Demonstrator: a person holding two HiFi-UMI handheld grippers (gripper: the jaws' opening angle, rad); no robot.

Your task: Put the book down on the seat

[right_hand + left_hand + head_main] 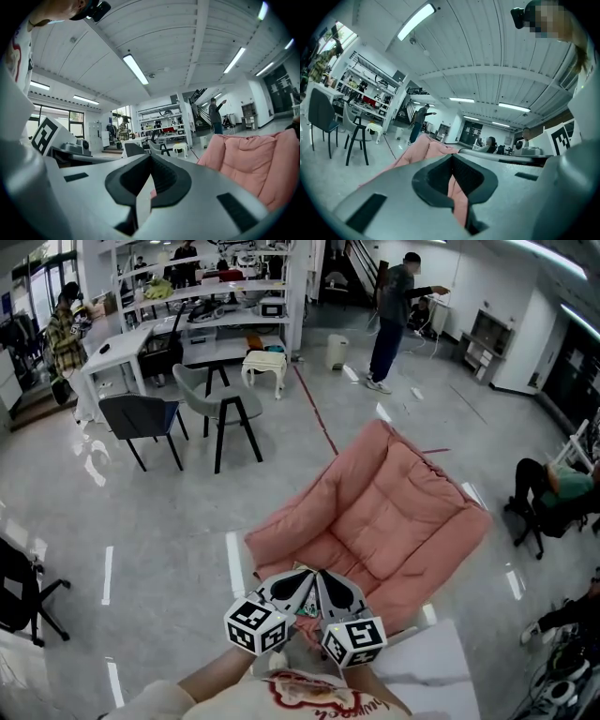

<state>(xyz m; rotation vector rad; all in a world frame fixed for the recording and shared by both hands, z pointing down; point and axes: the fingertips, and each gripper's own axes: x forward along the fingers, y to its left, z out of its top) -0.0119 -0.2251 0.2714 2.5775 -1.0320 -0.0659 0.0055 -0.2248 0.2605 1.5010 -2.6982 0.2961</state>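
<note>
The pink cushioned seat (375,512) lies open on the floor, right of centre in the head view. My left gripper (302,579) and right gripper (326,579) are held side by side just before its near edge, tips almost touching and pointing at it. Both are shut, with nothing between the jaws. In the left gripper view the left gripper (452,161) is shut and the pink seat (419,150) shows beyond it. The right gripper (150,159) is shut too, with the seat (253,164) to its right. I see no book in any view.
A white flat surface (427,667) lies at my lower right. A dark chair (139,418), a grey chair (220,404) and a white stool (264,362) stand at the back left by a desk (117,348). One person (392,320) stands far off; another (553,488) sits at the right.
</note>
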